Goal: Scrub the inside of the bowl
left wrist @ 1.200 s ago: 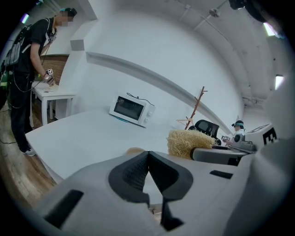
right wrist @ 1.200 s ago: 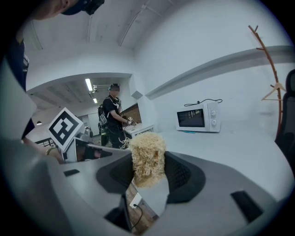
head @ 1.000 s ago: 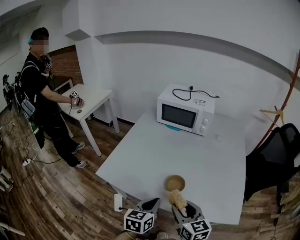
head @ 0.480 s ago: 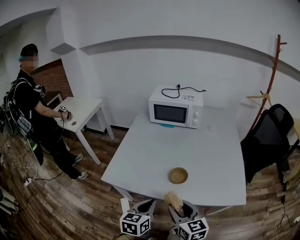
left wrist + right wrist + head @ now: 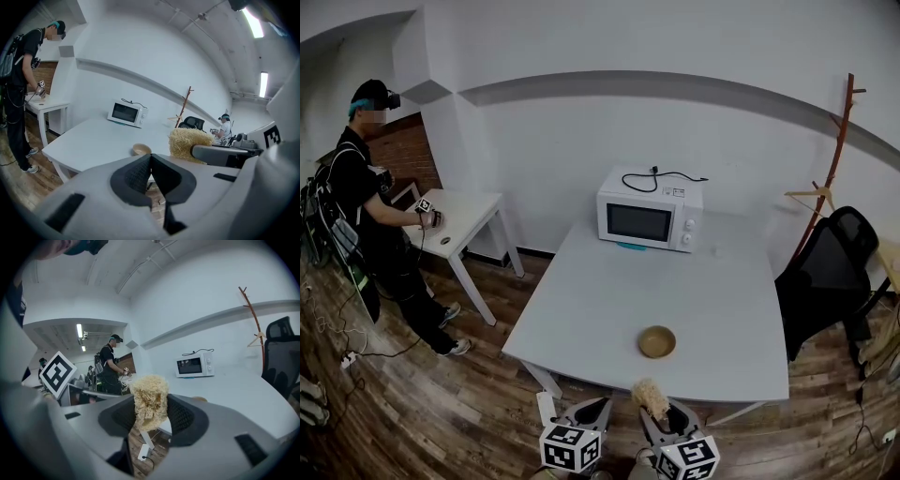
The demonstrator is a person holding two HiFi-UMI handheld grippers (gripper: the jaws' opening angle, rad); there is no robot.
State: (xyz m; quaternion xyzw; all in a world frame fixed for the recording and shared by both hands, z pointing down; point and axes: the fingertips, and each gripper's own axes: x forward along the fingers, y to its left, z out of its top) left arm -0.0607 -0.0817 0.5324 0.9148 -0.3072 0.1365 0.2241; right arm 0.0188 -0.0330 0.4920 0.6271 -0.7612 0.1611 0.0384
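Wooden bowl (image 5: pixel 657 341): upright on the white table (image 5: pixel 609 291), toward its near edge, well apart from both grippers; microwave (image 5: pixel 650 221) at the far edge. Left gripper (image 5: pixel 150 161): jaws pressed together, nothing between, held off the table's near edge. Right gripper (image 5: pixel 151 414): just right of it, pinching a straw-coloured scrubber (image 5: pixel 149 394).

Brightly and evenly lit from ceiling strip lights (image 5: pixel 255 23). Washed pale across the white surface (image 5: pixel 675 291), with soft shadows only. Strongly bowed toward the edges by fisheye lenses, black at the corners in both gripper views. Slightly soft up close on the left gripper (image 5: pixel 150 161).
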